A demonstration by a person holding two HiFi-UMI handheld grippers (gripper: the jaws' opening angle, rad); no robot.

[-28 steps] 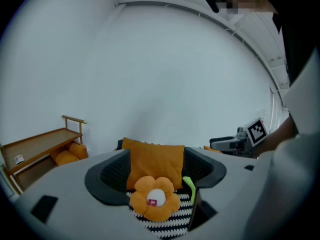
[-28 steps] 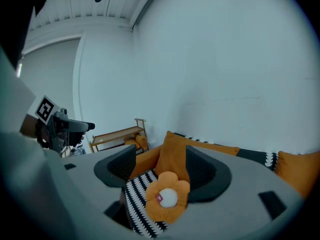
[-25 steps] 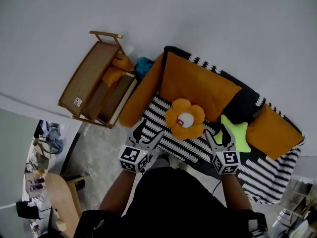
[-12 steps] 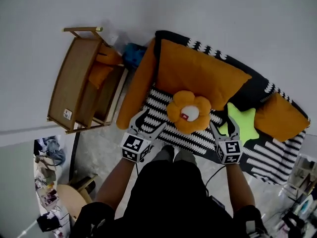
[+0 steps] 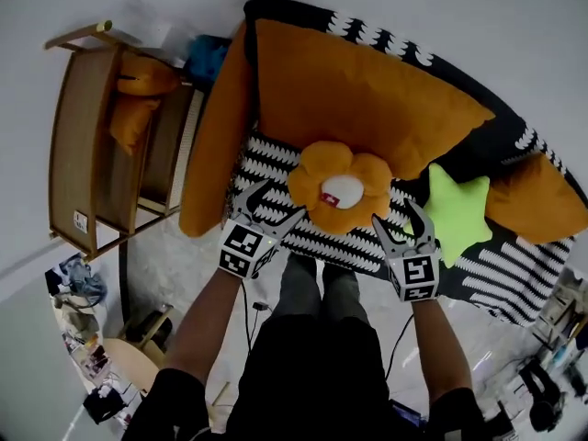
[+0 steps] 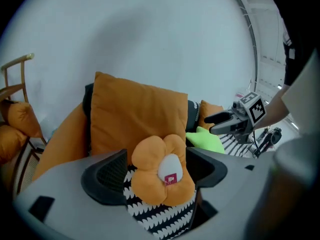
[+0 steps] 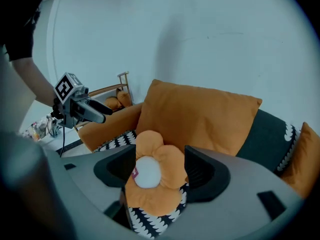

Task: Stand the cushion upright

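Currently the flower cushion lies on the sofa, 6 o'clock of the orange cushion. The left hand-held gripper, just widened, and the right hand-held gripper are released, empty; were only petals pinched, it could be folded.
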